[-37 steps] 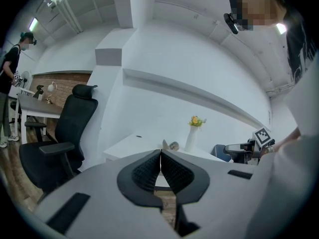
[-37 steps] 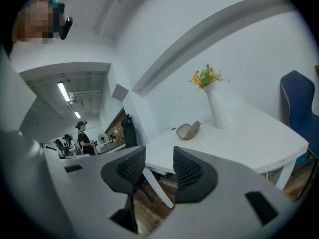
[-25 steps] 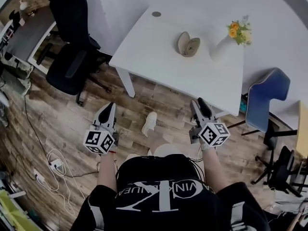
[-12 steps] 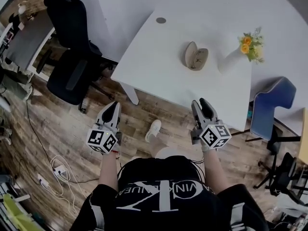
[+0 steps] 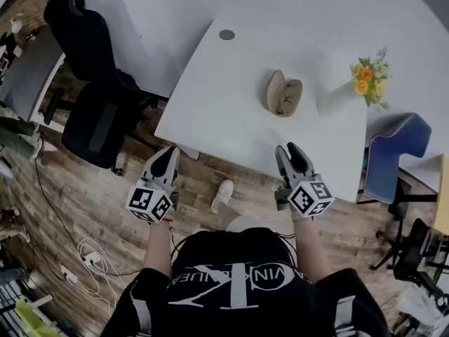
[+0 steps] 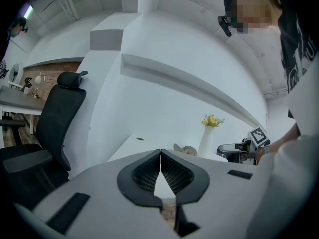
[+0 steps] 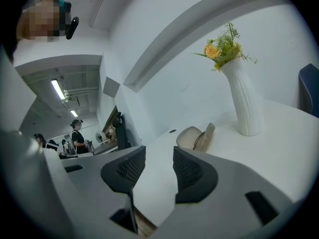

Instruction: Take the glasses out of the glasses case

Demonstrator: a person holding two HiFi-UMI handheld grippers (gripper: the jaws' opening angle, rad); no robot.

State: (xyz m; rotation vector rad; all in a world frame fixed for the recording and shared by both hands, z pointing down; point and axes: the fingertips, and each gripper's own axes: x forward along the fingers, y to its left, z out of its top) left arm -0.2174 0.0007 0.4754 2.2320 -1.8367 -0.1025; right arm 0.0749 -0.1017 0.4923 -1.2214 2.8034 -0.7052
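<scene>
I stand on a wood-plank floor (image 5: pixel 91 188) with a white table (image 5: pixel 231 111) ahead against a pale wall. At far left, a black office chair (image 5: pixel 95 111) stands beside the table's corner. My left gripper (image 5: pixel 168 154) hovers short of the near edge, jaws pressed together on nothing. The right gripper (image 5: pixel 289 151) is at the edge, jaws parted and empty. The glasses case (image 5: pixel 283 93) lies open mid-table, well ahead of the right gripper with a clear path between. Its long axis runs away from me. A white vase (image 5: pixel 340 97) of flowers stands just right of it, and a blue chair (image 5: pixel 393 149) sits farther right.
</scene>
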